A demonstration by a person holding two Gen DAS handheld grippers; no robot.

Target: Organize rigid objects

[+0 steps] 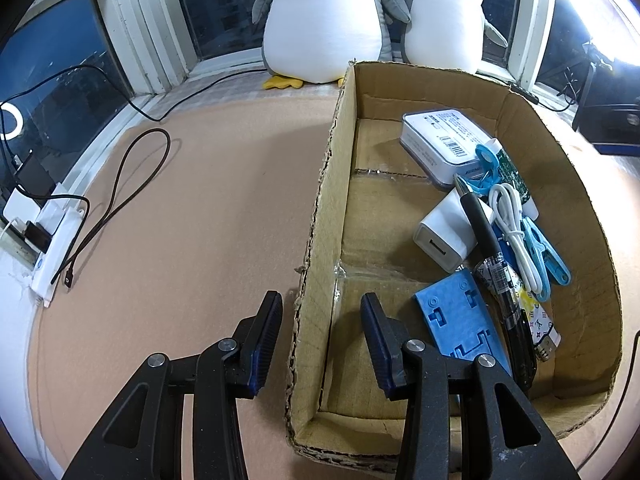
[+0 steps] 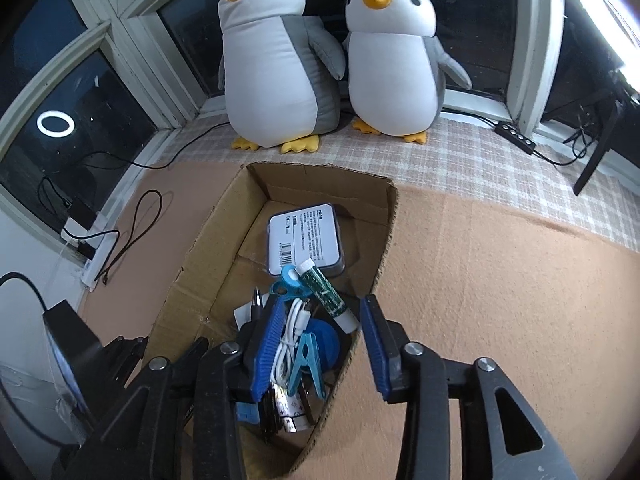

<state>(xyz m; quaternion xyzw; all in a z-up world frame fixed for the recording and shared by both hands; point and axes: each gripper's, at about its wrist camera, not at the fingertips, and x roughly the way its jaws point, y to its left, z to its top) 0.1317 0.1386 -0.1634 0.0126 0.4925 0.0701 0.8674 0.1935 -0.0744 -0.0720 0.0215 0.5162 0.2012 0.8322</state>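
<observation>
Looking down my left gripper (image 1: 320, 320), I see its pads straddling the near wall of the cardboard box (image 1: 316, 240), one pad outside, one inside, and I can't tell from here whether they pinch the cardboard or just sit around it. Over on my right gripper (image 2: 320, 334) the jaws stand apart, hanging over the box's right wall with nothing pressed between the pads. Inside the box: a white tin (image 2: 306, 240) at the far end, a green-and-white tube (image 2: 326, 296) leaning against it, a coiled white cable (image 1: 516, 236), a blue clothes peg (image 2: 306, 364), a black pen (image 1: 486, 240), a white charger plug (image 1: 444, 236) and a blue plastic plate (image 1: 460, 320). Two plush penguins (image 2: 280, 60) sit behind on the sill
</observation>
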